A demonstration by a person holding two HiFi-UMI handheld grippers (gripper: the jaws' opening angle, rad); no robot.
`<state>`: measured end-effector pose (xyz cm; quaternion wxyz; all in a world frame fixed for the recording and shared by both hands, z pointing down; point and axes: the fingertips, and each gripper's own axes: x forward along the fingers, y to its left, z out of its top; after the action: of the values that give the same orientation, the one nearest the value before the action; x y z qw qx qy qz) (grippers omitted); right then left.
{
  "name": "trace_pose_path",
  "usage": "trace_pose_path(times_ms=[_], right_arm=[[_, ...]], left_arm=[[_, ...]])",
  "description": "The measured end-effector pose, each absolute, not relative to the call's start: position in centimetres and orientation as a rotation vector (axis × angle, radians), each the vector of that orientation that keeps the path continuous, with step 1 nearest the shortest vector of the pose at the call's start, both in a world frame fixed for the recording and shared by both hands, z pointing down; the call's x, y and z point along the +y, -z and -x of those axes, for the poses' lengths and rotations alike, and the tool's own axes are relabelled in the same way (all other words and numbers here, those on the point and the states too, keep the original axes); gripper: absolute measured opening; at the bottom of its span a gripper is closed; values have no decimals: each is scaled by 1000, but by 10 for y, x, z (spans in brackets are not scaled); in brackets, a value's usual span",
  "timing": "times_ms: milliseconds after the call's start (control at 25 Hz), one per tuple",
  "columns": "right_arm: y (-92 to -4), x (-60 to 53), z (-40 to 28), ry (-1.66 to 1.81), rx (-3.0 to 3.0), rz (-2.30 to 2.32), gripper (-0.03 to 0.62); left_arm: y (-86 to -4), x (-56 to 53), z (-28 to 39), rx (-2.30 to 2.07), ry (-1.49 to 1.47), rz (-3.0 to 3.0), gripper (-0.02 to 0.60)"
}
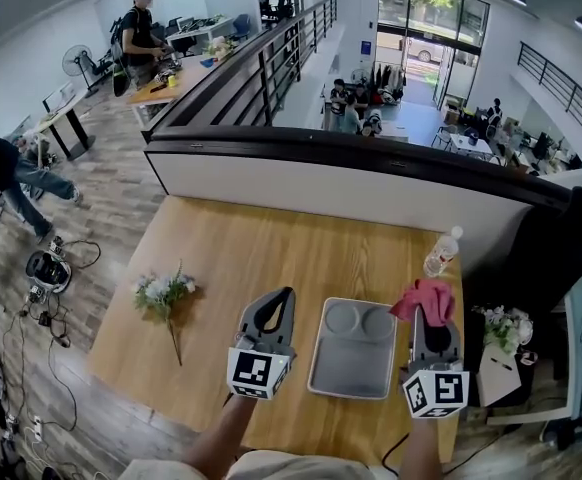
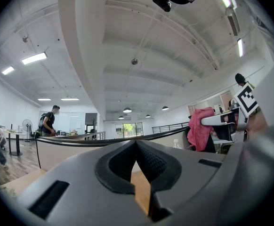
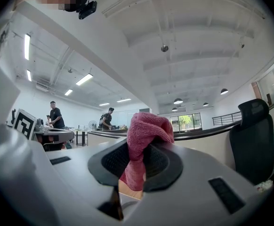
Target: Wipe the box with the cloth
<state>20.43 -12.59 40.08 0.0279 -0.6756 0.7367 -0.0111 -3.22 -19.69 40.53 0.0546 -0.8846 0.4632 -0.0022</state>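
Wooden table, grey box, right gripper fingers clamping pink cloth, left gripper fingers closed, empty.

The left tongs and the right tongs are grey moulded shells. Black, finely textured pads line the jaws. Each carries a white cube printed with black square markers. The person wears a pale cream garment.

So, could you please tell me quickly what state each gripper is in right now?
Left gripper: jaws shut, empty.
Right gripper: jaws shut on the pink cloth.
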Motion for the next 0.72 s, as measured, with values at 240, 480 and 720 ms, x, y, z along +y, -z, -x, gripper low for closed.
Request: trace_pose_path(times_ms=[240,480,720], right_arm=[[-403,-125,-205,29,2286,2089,79],[-402,-127,-206,41,2289,2092,80],[-405,-131,-204,40,2307,2094,80]], left_arm=[[-408,-195,30,1402,8,2693,14],[-407,-196,30,1410,8,2692,14],[-410,-198,33,1421,11,2692,14]])
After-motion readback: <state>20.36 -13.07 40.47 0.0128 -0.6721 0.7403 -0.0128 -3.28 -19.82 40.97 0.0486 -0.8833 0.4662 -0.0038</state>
